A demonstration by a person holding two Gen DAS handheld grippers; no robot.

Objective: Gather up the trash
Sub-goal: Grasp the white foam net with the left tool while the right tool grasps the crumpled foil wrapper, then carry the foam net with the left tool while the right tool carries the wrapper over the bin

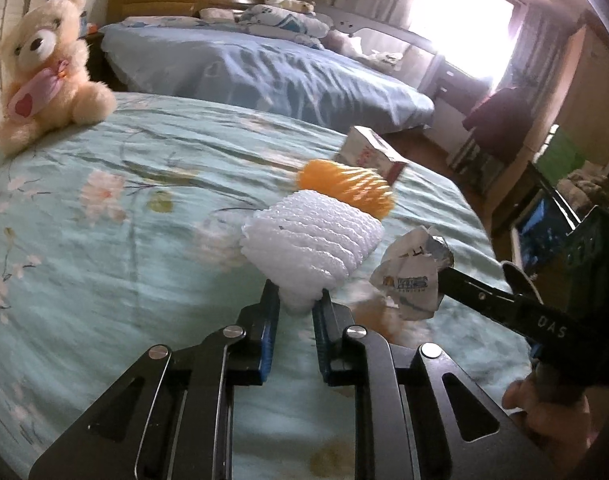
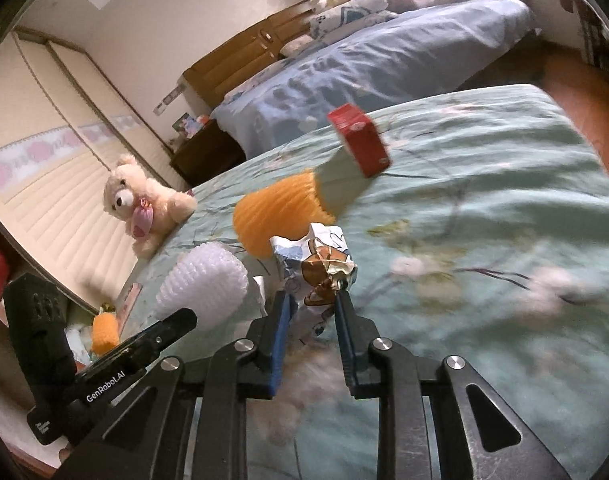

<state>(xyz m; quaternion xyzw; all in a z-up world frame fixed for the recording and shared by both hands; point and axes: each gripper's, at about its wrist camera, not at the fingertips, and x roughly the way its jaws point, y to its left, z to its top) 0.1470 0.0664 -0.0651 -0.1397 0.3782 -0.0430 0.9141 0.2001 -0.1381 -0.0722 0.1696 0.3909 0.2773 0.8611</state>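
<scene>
My left gripper [image 1: 300,300] is shut on the narrow end of a white foam net sleeve [image 1: 312,240], held just above the green floral bedspread [image 1: 104,240]. My right gripper [image 2: 312,300] is shut on a crumpled printed wrapper [image 2: 316,272]. The two grippers are side by side: the wrapper [image 1: 412,276] shows at the right of the left wrist view, the foam sleeve [image 2: 204,284] at the left of the right wrist view. An orange foam net [image 1: 344,188] [image 2: 280,212] lies on the bed just beyond them. A red and white carton [image 1: 372,152] [image 2: 360,144] lies right behind it.
A cream teddy bear [image 1: 44,64] [image 2: 144,204] sits at the bed's far left edge by the wall. A second bed with blue sheets [image 1: 264,68] stands beyond a narrow gap. Another orange foam net [image 2: 104,334] lies low beside the bed among clutter.
</scene>
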